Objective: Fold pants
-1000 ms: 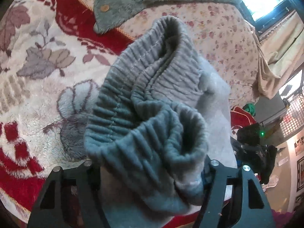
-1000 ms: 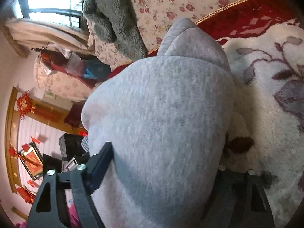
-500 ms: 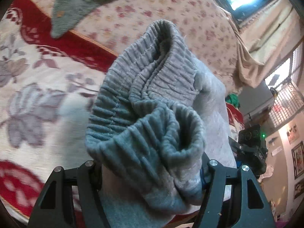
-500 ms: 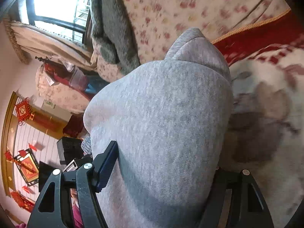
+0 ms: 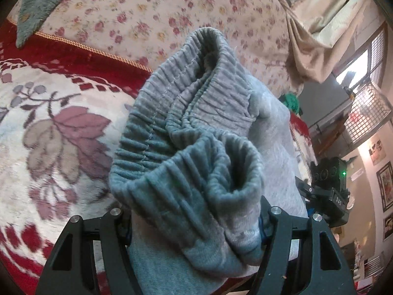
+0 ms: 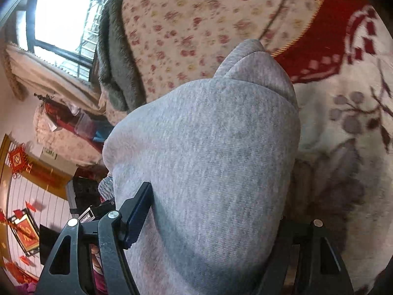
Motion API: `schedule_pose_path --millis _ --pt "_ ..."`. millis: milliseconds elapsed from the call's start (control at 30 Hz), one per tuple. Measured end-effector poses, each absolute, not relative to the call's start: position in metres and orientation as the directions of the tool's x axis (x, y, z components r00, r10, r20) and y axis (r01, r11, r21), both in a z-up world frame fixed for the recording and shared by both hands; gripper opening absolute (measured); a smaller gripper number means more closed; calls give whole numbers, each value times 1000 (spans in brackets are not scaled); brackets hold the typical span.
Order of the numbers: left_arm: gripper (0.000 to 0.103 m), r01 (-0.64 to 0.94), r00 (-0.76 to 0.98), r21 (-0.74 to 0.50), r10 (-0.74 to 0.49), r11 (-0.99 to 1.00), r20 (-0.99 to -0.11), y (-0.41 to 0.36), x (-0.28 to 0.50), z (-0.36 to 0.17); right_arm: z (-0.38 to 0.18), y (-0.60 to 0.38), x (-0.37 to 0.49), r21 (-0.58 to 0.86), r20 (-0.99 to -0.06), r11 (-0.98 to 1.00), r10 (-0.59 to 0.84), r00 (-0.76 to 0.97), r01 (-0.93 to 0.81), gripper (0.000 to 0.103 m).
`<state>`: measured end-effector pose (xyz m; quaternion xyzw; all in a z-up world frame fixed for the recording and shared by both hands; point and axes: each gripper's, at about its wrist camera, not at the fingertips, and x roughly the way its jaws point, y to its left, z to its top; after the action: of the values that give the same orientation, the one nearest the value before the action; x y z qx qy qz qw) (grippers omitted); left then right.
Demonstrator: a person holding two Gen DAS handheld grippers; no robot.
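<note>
The grey pants (image 5: 196,147) are bunched into a thick bundle and lifted above the bed. In the left wrist view their ribbed elastic waistband curls up in front of the camera, and my left gripper (image 5: 194,223) is shut on the bundle, its fingers pressed into both sides. In the right wrist view a smooth grey fold of the pants (image 6: 208,159) fills the middle. My right gripper (image 6: 211,211) is shut on that fold; its blue left pad lies against the cloth and the right finger is mostly hidden behind it.
Below lies a cream and red flowered blanket (image 5: 54,132), with a rose-print bedcover (image 5: 157,17) beyond it. A dark grey fleece garment (image 6: 115,73) lies on that bedcover. The other gripper (image 5: 329,189) shows at the right. Curtains and windows stand at the far side.
Both grippers have carried the pants across the blanket toward the rose-print bedcover, which now fills more of both views. The grip on the bundle looks the same.
</note>
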<state>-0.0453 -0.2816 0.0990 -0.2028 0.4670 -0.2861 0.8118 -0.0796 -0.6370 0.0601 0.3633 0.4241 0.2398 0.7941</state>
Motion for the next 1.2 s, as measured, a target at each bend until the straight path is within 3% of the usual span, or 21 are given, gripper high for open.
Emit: schedule_pose_path --millis 200,333,433,500,667,833,1200 --pt "69 268 416 -552 -611 790 -673 -301 -50 86 29 -658 -80 793 -507 608 692 514 -37 76" --pt "72 266 428 -554 -612 789 -666 -301 -54 82 21 -660 -79 797 -506 603 696 510 -32 83" --pt "79 266 442 -543 -601 797 -666 -303 -56 79 25 -660 -77 753 -567 658 654 501 -8 91" --pt "86 260 461 -516 -575 816 -676 -303 -58 80 31 -660 -80 728 -594 685 632 498 -2 91" --pt "91 275 515 -415 -498 867 -698 -302 -68 91 48 -662 -99 605 -676 796 493 548 32 92" --pt "91 269 566 -344 -437 900 -699 -297 -80 104 74 -652 -118 491 -706 870 370 604 40 92" --pt "91 249 658 -240 -346 938 -669 -294 -108 131 100 -608 -135 405 -707 914 330 626 -25 93"
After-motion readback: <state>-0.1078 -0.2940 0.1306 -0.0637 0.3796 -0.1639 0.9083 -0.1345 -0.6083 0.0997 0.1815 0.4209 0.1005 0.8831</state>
